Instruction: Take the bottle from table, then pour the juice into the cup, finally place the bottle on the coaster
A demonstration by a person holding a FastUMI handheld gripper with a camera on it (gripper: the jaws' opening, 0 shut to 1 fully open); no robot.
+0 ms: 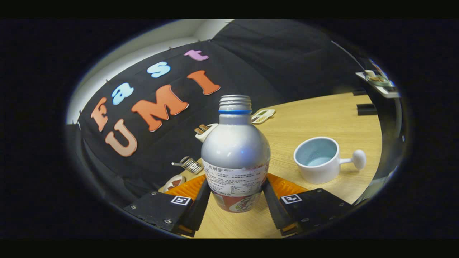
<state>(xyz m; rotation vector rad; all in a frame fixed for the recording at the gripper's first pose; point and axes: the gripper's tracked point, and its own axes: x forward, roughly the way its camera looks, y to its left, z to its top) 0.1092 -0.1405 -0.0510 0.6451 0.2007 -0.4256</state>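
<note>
The gripper (235,206) pinches the lower labelled body of the bottle (235,150), both fingers pressed against its sides above the counter (322,114). Uncapped smooth metal will likely be slippery and stiff, so a low, firm hold suits it. The cup (317,159) sits near the counter's right edge.

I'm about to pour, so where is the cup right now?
In the gripper view the cup stands upright on the table, to the right of the bottle held between the gripper fingers, its handle pointing away from the bottle.
</note>
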